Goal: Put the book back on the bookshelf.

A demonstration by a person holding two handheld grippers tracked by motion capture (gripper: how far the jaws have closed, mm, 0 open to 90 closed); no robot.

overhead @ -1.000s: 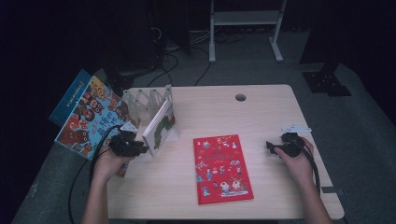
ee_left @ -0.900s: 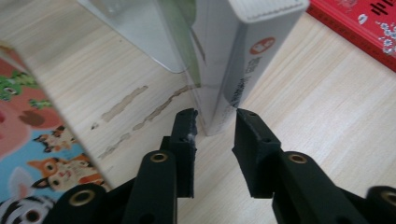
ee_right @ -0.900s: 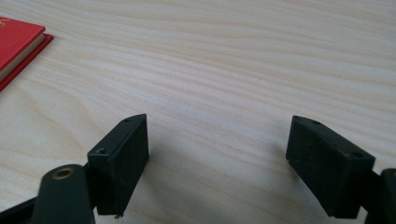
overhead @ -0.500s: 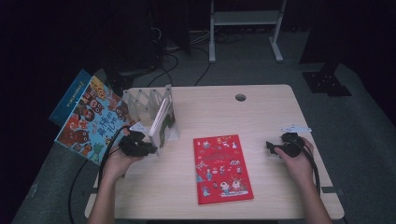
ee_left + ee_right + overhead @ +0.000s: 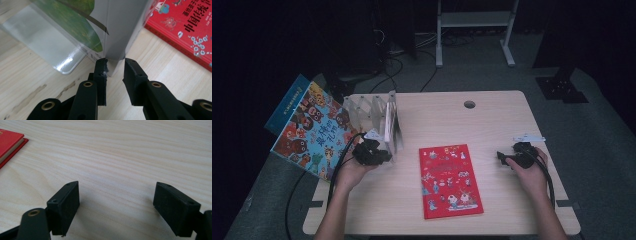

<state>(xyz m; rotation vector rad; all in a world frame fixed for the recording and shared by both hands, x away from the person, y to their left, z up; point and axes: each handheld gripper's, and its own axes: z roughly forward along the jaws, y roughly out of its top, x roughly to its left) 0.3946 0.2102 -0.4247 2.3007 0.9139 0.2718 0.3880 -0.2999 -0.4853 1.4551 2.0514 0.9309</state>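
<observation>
Closing left hand-held gripper (image 5: pixel 115 65), jaws narrowing around grey book spine (image 5: pixel 122 30) in rack (image 5: pixel 368 107) at table's left, not yet clamped; next, firm pinch.

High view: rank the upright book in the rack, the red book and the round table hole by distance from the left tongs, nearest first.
From the left tongs:
1. Upright book, right at their tips.
2. Red book, flat at table centre.
3. Table hole, near the far edge.

The book (image 5: pixel 450 179) was red with small cartoon figures; the worktop (image 5: pixel 492 125) pale wood-grain; the fingers (image 5: pixel 135 80) black.
</observation>
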